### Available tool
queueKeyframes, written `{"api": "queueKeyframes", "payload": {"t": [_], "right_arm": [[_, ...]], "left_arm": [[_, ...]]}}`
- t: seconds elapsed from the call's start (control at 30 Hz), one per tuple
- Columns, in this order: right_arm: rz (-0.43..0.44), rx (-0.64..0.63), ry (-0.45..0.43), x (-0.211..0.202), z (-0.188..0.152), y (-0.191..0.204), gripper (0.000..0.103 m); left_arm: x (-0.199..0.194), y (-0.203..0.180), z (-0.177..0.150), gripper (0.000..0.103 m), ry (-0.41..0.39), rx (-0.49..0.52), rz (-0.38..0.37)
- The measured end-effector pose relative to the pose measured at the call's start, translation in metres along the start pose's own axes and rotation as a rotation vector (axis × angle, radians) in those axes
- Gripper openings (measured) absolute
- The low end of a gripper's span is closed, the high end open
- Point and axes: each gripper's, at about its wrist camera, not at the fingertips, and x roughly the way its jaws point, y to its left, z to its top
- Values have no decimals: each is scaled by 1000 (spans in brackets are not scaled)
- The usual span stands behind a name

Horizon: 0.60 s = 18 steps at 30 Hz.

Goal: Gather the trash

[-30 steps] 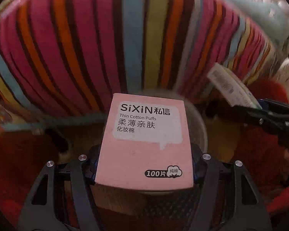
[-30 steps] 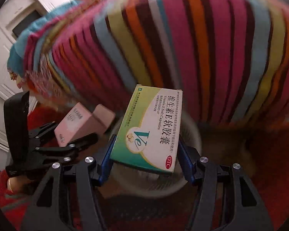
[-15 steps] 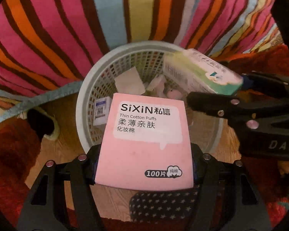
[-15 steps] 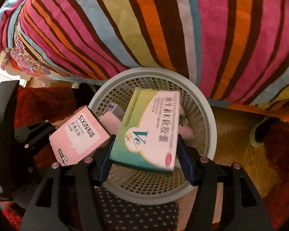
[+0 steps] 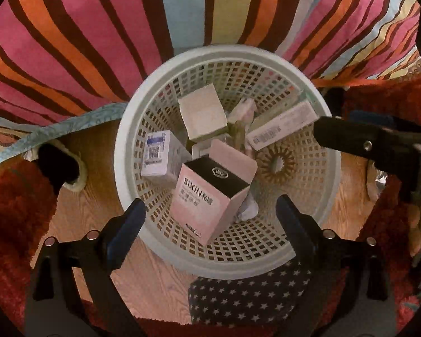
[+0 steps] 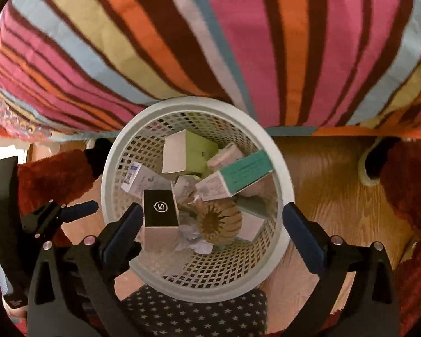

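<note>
A pale mesh waste basket point(image 5: 132, 129) stands on the wood floor below both grippers; it also shows in the right wrist view point(image 6: 283, 168). My left gripper point(image 5: 210, 219) is open and empty above it. The pink SiXiN cotton-puff box point(image 5: 210, 199) lies inside the basket, black end up; the right wrist view shows it too point(image 6: 160, 210). My right gripper point(image 6: 210, 224) is open and empty. The green and white vitamin box point(image 6: 235, 178) lies in the basket, also seen in the left wrist view point(image 5: 283, 125). Other small boxes and crumpled paper fill the basket.
A striped bedcover point(image 5: 98, 28) hangs just behind the basket. Red rug point(image 5: 11, 213) lies on both sides. A dark star-patterned cloth point(image 5: 247, 295) sits at the basket's near edge. A slipper point(image 6: 370, 165) lies on the floor at right.
Both grippers opened over the basket. The pink box and the green vitamin box dropped out of the jaws into the basket.
</note>
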Motion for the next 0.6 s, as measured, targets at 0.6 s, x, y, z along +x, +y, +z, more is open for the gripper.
{"api": "queueKeyframes", "payload": {"t": [0.6], "right_arm": [[-105, 25, -197, -109, -5, 18, 95]], "left_arm": [[-120, -11, 30, 91, -320, -27, 110]]}}
